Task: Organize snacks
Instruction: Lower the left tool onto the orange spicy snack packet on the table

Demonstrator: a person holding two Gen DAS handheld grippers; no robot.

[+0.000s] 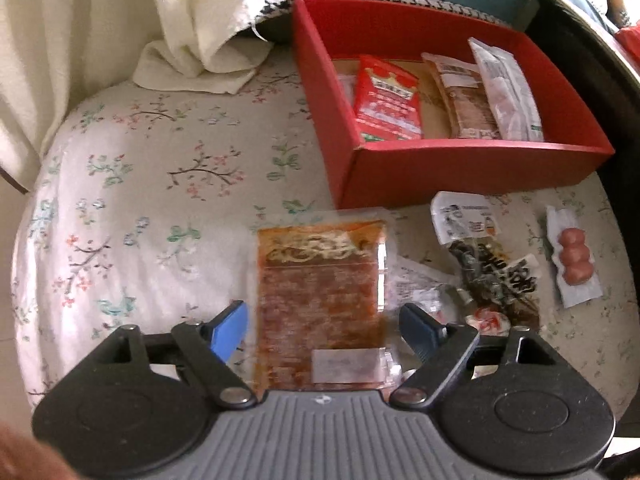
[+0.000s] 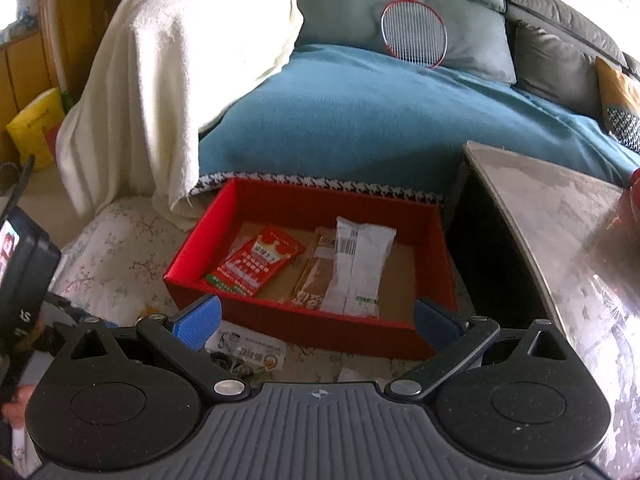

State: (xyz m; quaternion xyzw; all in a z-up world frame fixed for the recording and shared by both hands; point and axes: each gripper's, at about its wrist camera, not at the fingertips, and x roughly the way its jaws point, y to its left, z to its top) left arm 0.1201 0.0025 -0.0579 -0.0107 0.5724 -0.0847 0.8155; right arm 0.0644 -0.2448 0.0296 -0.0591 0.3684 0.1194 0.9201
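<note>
A red cardboard box stands on a floral cushion. Inside lie a red packet, a brown packet and a white packet. My left gripper is open, pointing steeply down over a flat clear packet of orange-red snack. The packet lies between the fingers, and the pads stand just off its edges. My right gripper is open and holds nothing. It hovers before the box's front wall, with the same red packet and white packet visible beyond.
Loose snacks lie right of the clear packet: a dark packet with a white top, a small clear wrapper and a pack of pink balls. A cream towel hangs at the back left. A glass tabletop juts in at right.
</note>
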